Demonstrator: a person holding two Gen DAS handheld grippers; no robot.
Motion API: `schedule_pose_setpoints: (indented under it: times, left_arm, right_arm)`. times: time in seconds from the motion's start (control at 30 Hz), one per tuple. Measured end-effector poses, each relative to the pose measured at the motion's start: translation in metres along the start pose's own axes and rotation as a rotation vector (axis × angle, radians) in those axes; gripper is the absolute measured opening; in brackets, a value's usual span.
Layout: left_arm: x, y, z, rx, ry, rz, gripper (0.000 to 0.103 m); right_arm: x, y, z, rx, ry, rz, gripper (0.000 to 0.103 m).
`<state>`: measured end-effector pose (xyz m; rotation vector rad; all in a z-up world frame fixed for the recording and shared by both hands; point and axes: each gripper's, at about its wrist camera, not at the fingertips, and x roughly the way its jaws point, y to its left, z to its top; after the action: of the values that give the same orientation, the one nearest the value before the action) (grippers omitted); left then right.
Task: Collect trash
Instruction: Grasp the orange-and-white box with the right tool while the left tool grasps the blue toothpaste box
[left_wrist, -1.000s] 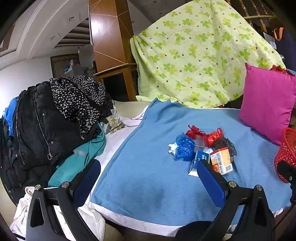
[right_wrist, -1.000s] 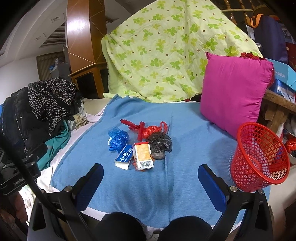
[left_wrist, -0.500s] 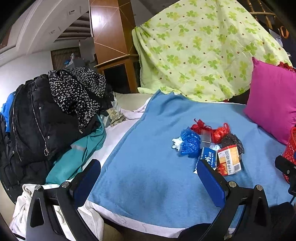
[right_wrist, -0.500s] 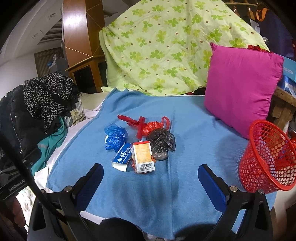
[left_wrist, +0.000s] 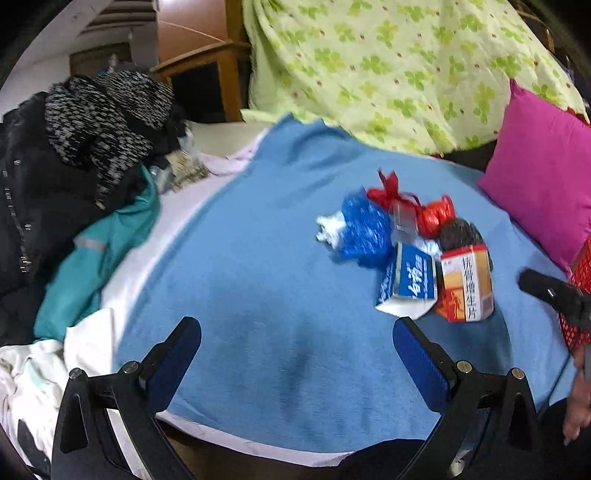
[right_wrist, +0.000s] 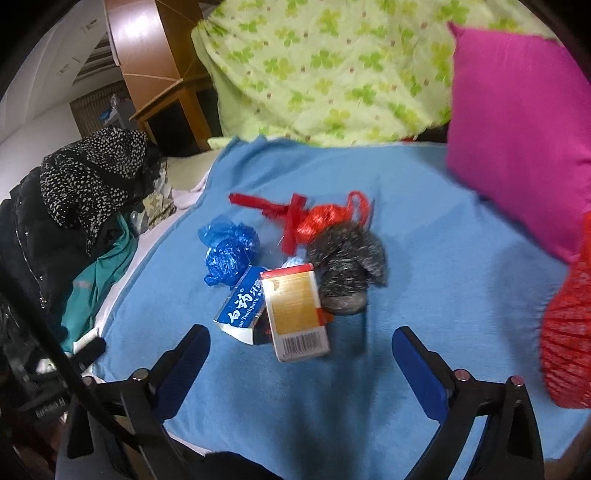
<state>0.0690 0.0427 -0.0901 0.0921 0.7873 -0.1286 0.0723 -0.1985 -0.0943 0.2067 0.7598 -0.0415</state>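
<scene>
A small heap of trash lies on the blue blanket (right_wrist: 424, 266): an orange and white carton (right_wrist: 297, 308), a blue toothpaste box (right_wrist: 242, 302), a crumpled blue bag (right_wrist: 227, 247), a red bag with ribbon (right_wrist: 314, 223) and a dark grey bag (right_wrist: 345, 258). My right gripper (right_wrist: 301, 354) hovers just short of the carton, its jaws wide and closing, nothing between them. In the left wrist view the same carton (left_wrist: 467, 282), toothpaste box (left_wrist: 408, 282) and blue bag (left_wrist: 364, 232) lie ahead to the right. My left gripper (left_wrist: 297, 343) is open over bare blanket.
A red mesh basket (right_wrist: 569, 332) stands at the right edge of the bed, below a magenta cushion (right_wrist: 517, 122). A pile of dark clothes (left_wrist: 66, 177) fills the left side. A green flowered sheet (left_wrist: 388, 66) hangs behind the blanket.
Both grippers have come forward and down toward the trash heap, which now looks larger and nearer. The basket has slid toward the right edge of the right wrist view.
</scene>
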Motion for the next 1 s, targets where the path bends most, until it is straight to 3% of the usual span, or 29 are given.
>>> schedule_pose_setpoints:
  times: [0.23,0.37,0.43,0.57,0.8,1.0]
  left_arm:
    - [0.022,-0.010,-0.002,0.050,0.045,-0.042,0.103]
    - [0.029,-0.020,0.000,0.079,0.052,-0.087,0.103]
    - [0.033,-0.026,0.001,0.085,0.058,-0.110,0.103]
    - [0.044,-0.043,0.008,0.120,0.059,-0.139,0.103]
    - [0.073,-0.077,0.024,0.134,0.080,-0.183,0.103]
    - [0.106,-0.095,0.030,0.135,0.129,-0.160,0.103]
  right_arm:
    - [0.067,-0.002,0.006,0.036,0.142,0.024,0.087]
    - [0.090,-0.005,-0.001,0.051,0.229,0.042,0.057]
    - [0.096,-0.010,-0.003,0.063,0.250,0.056,0.054]
    - [0.079,-0.021,-0.002,0.072,0.199,0.082,0.053]
    - [0.030,-0.059,0.010,0.169,0.027,0.133,0.053]
    - [-0.005,-0.071,0.012,0.154,-0.111,0.117,0.053]
